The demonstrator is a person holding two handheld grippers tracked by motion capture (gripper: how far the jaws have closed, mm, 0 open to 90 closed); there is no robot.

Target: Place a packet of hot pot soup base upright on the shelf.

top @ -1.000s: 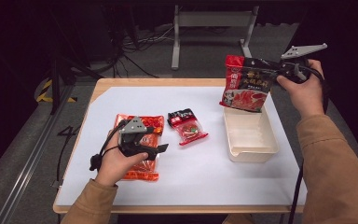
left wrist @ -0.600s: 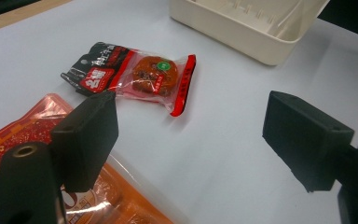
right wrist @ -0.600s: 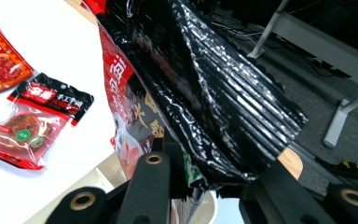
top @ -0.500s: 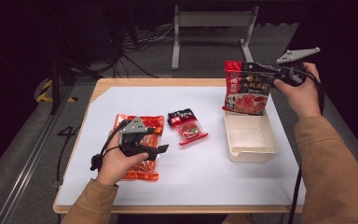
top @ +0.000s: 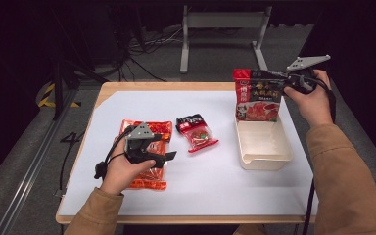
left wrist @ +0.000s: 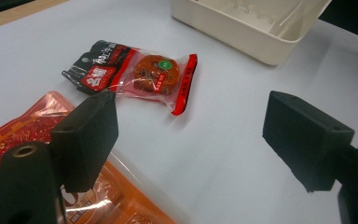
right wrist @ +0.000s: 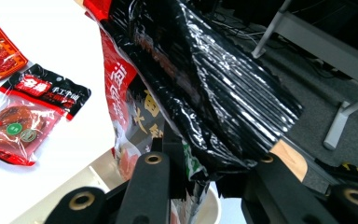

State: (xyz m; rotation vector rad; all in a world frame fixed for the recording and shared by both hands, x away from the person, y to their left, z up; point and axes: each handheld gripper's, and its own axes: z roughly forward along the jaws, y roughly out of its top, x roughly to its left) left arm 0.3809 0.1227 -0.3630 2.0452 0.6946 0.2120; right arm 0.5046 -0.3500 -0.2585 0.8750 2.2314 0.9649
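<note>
high view first: a big red-and-black pouch [top: 255, 95] is held upright by the right gripper [top: 279, 81], clamped at the pouch's upper right edge, with its bottom edge dipping into the far end of a cream plastic tray [top: 264, 159]. the tray sits on the right side of the white-covered worktop [top: 225, 186].

in the right gripper view the pouch [right wrist: 205, 93] is seen pinched tight between the two black jaws, shiny black film crumpled around the grip, and a bit of the tray's [right wrist: 98, 179] rim can be made out below it. the figures say the jaws have been easing a hair, but the grip on the film is plainly there.

the left gripper [top: 162, 155] is rested over a flat orange-red packet [top: 144, 178] near the front left of the worktop. in the left gripper view its jaws are spread well apart with nothing between them, bare white worktop [left wrist: 223, 140] showing in the gap, and the orange packet [left wrist: 37, 121] lies under the left-hand jaw.

a small red-and-black snack packet [top: 196, 132] is laid flat in the middle, apart from both grippers, between the orange packet and the tray. it's also caught in the left gripper view [left wrist: 135, 70] just beyond the jaws, with the tray's [left wrist: 242, 28] wall farther back.
</note>
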